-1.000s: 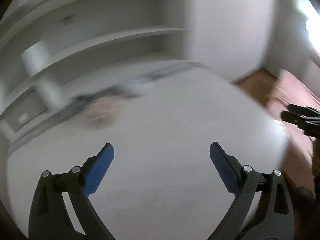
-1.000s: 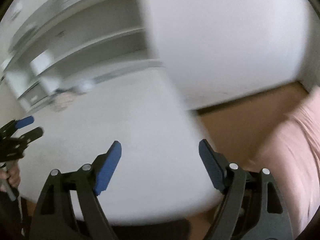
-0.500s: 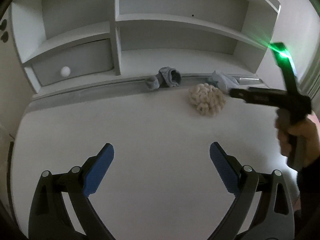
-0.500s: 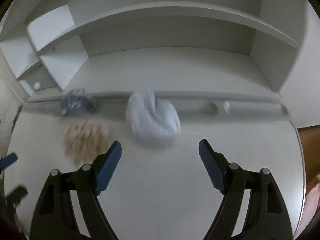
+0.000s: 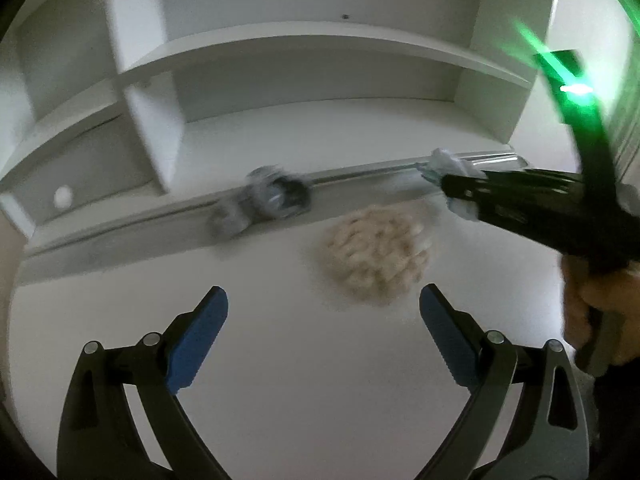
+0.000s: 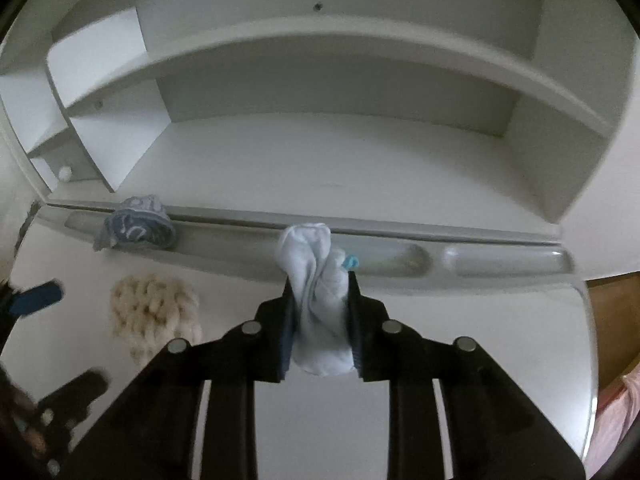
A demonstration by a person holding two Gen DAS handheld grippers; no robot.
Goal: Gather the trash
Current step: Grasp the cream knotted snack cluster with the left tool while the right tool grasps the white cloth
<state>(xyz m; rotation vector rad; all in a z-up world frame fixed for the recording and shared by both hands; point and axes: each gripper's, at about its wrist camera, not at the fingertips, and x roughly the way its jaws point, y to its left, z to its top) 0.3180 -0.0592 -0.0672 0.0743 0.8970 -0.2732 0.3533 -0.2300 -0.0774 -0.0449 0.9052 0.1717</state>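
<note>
Now my right claw (image 6: 320, 316) is closing on the white sock (image 6: 316, 300) to lift it; left claw (image 5: 324, 332) apart, empty, fuzzy ball (image 5: 376, 256) just ahead.

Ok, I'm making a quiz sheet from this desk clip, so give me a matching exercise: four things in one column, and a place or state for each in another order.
Things:
1. white sock
2. grey-blue sock
3. cream knobbly bundle
4. left gripper

Places or states:
A. lying in the pen groove at the back of the desk
B. open, nothing between the jaws
C. pinched between the closing jaws of the right gripper
D. lying flat on the desk top, in front of the groove

Pairs: 1-C, 2-A, 3-D, 4-B
</note>
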